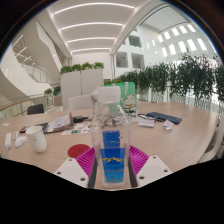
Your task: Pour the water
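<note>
Clear plastic water bottle clamped in the hand-held gripper over a long pale wooden table.

We list first the long pale wooden table, running away beyond the fingers and littered with papers and small items we cannot make out. Next, the row of green potted plants along the far side of the table, and white planter boxes behind. Then the clear plastic water bottle with white cap and blue label, upright between the fingers. The gripper is closed on it, both magenta pads pressed to its sides. Smallest, a flat red round disc on the table just beside the left finger.
</note>
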`<state>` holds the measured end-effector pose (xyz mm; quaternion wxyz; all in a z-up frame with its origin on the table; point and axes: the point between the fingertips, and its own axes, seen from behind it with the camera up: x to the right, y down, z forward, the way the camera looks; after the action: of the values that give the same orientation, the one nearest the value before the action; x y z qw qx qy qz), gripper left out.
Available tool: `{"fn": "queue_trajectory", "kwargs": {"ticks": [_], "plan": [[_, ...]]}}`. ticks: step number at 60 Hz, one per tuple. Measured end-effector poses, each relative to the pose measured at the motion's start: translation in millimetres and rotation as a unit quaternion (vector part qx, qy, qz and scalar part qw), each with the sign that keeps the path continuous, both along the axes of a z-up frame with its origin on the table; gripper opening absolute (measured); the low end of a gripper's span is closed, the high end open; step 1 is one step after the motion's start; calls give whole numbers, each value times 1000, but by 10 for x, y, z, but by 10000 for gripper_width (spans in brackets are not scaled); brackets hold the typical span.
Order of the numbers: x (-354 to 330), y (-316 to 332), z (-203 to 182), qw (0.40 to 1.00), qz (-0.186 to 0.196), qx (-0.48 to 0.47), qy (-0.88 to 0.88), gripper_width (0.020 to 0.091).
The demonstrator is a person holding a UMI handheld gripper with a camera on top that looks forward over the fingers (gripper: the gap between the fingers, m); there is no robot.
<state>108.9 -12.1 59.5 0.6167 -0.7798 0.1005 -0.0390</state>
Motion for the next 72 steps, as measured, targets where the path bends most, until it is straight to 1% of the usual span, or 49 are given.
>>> {"fn": "queue_trajectory", "kwargs": {"ticks": [3,5,7,13,17,19,20,21,24,25,27,28,29,30,32,38,39,40,45,46,50,56,60,61,62,65,68,72], "plan": [[30,26,9,1000,1,3,6,480],[43,29,12,1000,-1,6,11,454],[20,35,0,1000,-5,4,11,454],[7,56,-12,1000,-3,-20,20,426],[-41,90,-17,998,-3,-40,45,428],[-27,101,31,998,-7,-50,42,416],[-8,99,48,998,-5,-52,34,422],[-15,108,102,998,-3,-55,21,410],[-35,138,251,998,-7,-64,-23,410],[-37,153,307,997,-8,-67,-39,391],[-51,189,424,995,-7,-74,-73,392],[-25,204,500,993,-2,-77,-89,392],[-5,233,595,991,2,-80,-105,371],[-83,285,587,989,0,-82,-127,371],[-161,358,704,982,5,-87,-166,371],[-449,590,1141,945,31,-101,-309,371],[-471,588,1278,935,38,-104,-336,371],[-494,661,1222,926,42,-101,-360,371],[-813,892,1352,840,57,-126,-524,367],[-904,917,1454,814,60,-138,-561,367],[-1129,1118,1380,723,75,-156,-669,369],[-1357,1304,1355,565,103,-178,-799,368],[-1480,1376,1341,484,117,-188,-847,370],[-1499,1387,1369,458,125,-196,-858,370],[-1482,1486,1410,440,144,-202,-863,369],[-1513,1523,1415,398,144,-209,-881,369],[-1544,1463,1442,373,149,-227,-887,368],[-1577,1564,1387,364,157,-234,-888,369]]}}
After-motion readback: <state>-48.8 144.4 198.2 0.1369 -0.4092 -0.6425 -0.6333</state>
